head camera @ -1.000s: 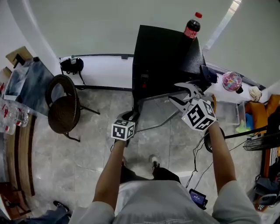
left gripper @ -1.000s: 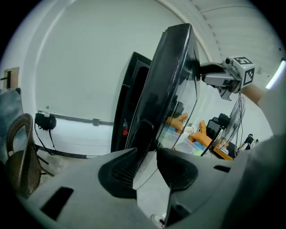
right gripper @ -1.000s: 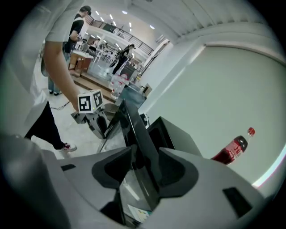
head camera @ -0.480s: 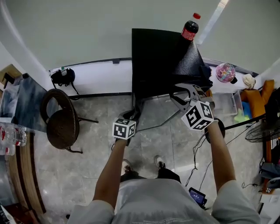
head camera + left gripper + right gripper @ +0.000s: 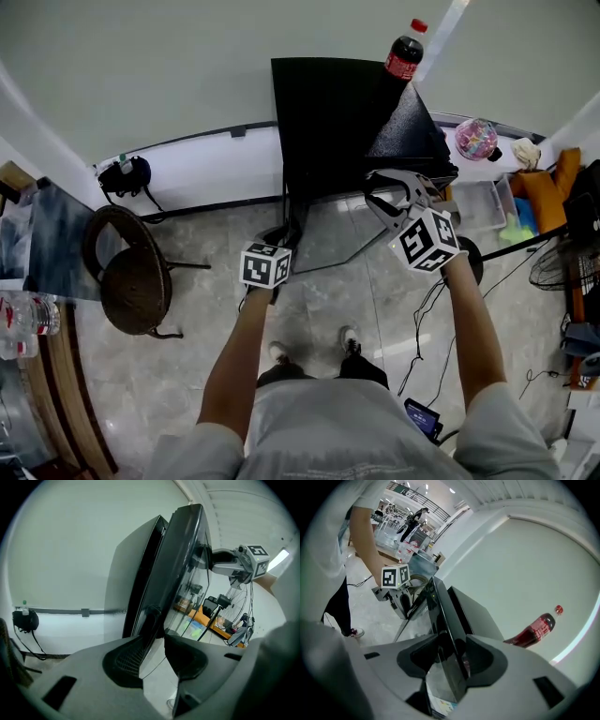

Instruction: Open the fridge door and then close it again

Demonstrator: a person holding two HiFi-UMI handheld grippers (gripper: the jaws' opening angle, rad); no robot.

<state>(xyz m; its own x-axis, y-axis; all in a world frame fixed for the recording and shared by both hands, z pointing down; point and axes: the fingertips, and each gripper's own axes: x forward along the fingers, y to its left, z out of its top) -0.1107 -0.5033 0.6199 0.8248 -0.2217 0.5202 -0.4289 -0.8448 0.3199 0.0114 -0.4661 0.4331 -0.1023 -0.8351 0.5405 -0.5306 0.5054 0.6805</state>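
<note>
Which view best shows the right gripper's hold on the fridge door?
The right gripper view: the edge of the fridge door runs between the pads of the right gripper. The head view shows that gripper high on the door from above; the left gripper view shows it small and distant.

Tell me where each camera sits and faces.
Head view: on head, steeply down on black fridge, forearms, left gripper, right gripper.
Left gripper view: along its jaws, up glossy black fridge door; right gripper shows.
Right gripper view: along its jaws, down door's edge; left gripper, an arm show.
Shared: gripper views both see door, each other's gripper.
</note>
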